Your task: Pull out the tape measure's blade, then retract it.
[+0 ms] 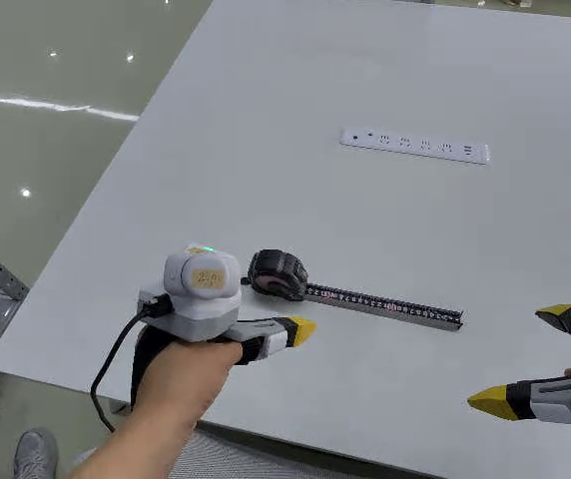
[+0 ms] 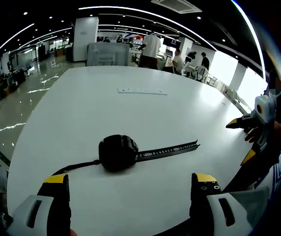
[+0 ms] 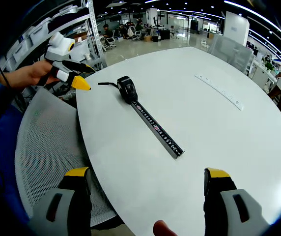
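The blade (image 1: 385,305) lies pulled out on the counter (image 1: 365,80), ahead of the left tool (image 2: 130,178) and right tool (image 3: 148,172), both open and empty; retracting it is not yet done.

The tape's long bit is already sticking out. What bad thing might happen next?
1. The blade lies free, and the left gripper and right gripper are both open and off it. If released, it might snap back fast and jerk the case.
2. The case sits fairly near the edge of the table, so a clumsy nudge might push it off.
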Demonstrator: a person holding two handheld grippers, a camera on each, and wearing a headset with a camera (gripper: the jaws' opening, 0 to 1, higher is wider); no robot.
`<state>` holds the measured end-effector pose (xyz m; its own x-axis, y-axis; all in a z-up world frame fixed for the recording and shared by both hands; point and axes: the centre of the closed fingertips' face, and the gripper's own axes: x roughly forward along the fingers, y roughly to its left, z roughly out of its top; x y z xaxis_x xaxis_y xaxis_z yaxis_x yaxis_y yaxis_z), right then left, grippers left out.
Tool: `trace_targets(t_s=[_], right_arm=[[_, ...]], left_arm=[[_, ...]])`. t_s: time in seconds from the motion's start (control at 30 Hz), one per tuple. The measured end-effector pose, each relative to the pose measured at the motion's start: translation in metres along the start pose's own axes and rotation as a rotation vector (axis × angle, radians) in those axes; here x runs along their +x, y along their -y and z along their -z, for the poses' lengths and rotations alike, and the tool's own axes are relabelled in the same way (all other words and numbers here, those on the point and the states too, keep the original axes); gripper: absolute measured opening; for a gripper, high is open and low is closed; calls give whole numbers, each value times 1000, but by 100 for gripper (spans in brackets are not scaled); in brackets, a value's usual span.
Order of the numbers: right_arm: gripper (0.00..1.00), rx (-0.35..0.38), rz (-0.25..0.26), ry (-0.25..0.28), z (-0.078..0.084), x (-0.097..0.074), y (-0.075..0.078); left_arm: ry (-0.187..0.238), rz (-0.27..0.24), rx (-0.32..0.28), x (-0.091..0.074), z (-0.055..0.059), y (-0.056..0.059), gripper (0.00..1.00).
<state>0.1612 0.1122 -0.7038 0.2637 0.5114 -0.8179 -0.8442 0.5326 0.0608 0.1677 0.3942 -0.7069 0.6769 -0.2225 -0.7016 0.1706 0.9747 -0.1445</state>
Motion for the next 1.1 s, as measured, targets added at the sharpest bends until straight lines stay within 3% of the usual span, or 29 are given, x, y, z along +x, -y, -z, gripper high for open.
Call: trace_targets(t_s=[0.53, 0.8, 1.1], right_arm=[[90, -31, -60, -67, 5, 35, 22], [86, -73, -85, -97, 7, 51, 29], [84, -98, -121, -120, 8, 67, 37]], left_arm=[[-27, 4, 11, 41, -5, -5, 98], [-39, 11, -18, 61, -6, -9, 98], [-69, 15, -32, 76, -1, -11, 97]])
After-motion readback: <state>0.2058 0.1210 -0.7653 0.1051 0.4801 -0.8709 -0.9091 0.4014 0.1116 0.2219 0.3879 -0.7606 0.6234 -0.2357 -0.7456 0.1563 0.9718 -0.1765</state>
